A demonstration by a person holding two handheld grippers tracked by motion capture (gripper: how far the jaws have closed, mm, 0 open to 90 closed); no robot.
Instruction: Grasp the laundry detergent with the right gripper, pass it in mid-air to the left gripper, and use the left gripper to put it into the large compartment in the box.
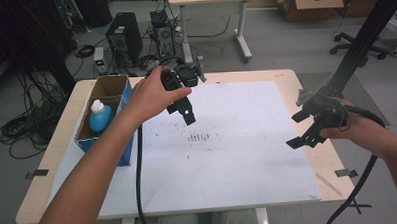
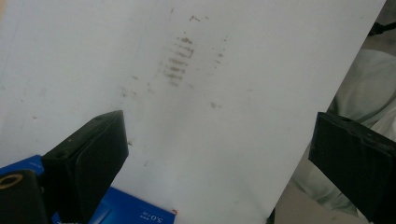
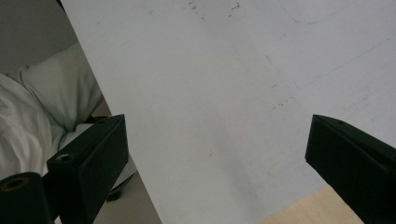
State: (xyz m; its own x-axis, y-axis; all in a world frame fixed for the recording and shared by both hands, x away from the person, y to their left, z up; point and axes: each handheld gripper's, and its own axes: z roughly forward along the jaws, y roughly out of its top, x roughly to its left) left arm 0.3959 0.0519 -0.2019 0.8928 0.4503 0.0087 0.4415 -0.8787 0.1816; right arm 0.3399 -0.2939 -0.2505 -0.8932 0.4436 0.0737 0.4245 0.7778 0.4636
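The blue bottle (image 1: pixel 99 117) stands in the cardboard box (image 1: pixel 116 85) at the table's left edge. The left gripper (image 1: pixel 182 108) hangs just right of the box, jaws spread, empty — wide bare white sheet (image 1: pixel 238 150) beneath. The right gripper (image 1: pixel 301 129), also spread and empty, hovers over the sheet's right edge.

High view: fixed above person's side, faces forward and down, far enough to take in whole white sheet (image 1: pixel 237 140) plus floor beyond.
Left gripper view: rides close over white sheet (image 2: pixel 224 116), looks back across its stain patch (image 2: pixel 177 60) toward person's edge.
Right gripper view: close over white sheet (image 3: pixel 210 93), near its corner.
All three share white sheet.
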